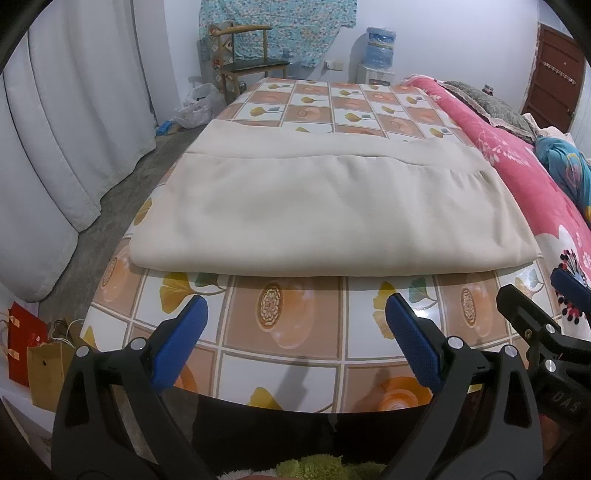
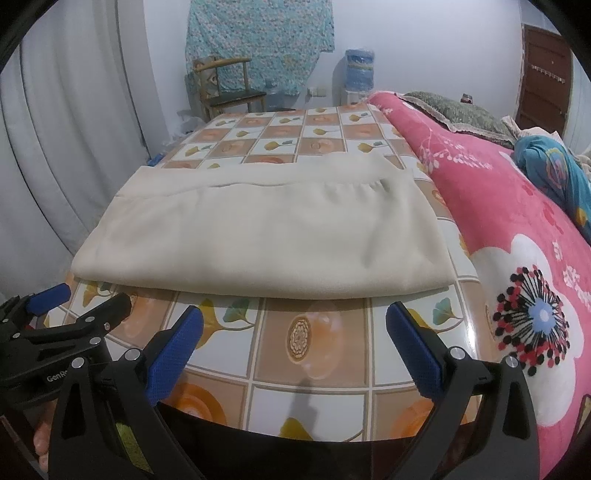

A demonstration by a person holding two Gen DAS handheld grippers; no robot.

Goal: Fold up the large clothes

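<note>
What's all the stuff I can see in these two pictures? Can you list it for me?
cloth: one, beige, folded flat on the table
table: one, orange and white tile-pattern cover
blanket: one, pink floral, right of the table
chair: one, wooden, by the far wall
hanging fabric: one, teal patterned, on the far wall
water bottle: one, blue, by the far wall
curtain: white, on the left
door: one, brown, far right
paper bags: red and brown, floor, left
left gripper: jaws open, empty
right gripper: jaws open, empty
</note>
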